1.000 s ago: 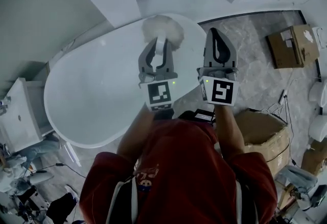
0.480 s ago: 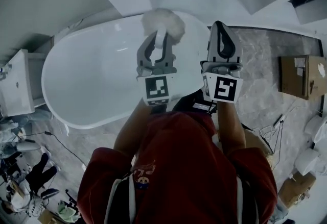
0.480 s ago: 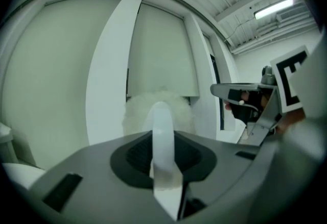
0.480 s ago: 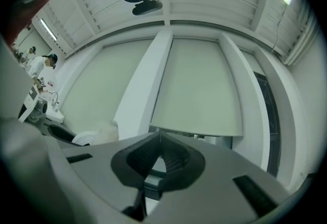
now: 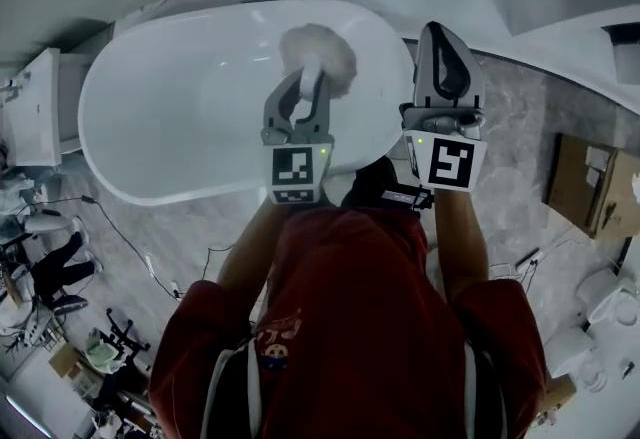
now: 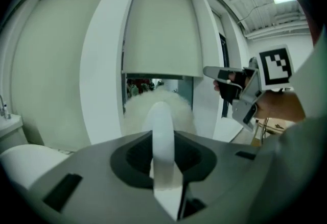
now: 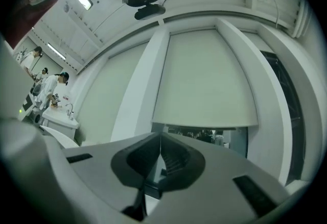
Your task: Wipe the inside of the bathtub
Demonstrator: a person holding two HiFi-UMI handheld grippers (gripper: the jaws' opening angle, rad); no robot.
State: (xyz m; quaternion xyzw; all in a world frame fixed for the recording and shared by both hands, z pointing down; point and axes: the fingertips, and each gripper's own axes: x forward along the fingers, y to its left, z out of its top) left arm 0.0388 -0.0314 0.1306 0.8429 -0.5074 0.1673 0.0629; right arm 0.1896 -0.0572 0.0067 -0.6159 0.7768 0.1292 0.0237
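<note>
my left hand-held gripper is clamped on the white handle of a fluffy white duster. in the left gripper view the handle runs straight up between the two jaws, which press on it from both sides, and the fluffy head sits just past the jaw tips. from the head view that head hangs over the inside of the bathtub, toward its right end, near the far rim. i cannot tell whether the fluff touches the tub's surface.

my right hand-held gripper is beside the left one, apart from it, over the tub's right edge where the rim meets the grey marbled floor. in the right gripper view its jaws meet in one thin line with nothing between them. it also shows in the left gripper view, off to the right, with its marker cube facing the camera.

the white oval tub lies across the upper left of the head view, its long side running left to right. at its left end stands a white counter. a cardboard box sits on the floor well to the right. my red shirt fills the bottom of the view.
</note>
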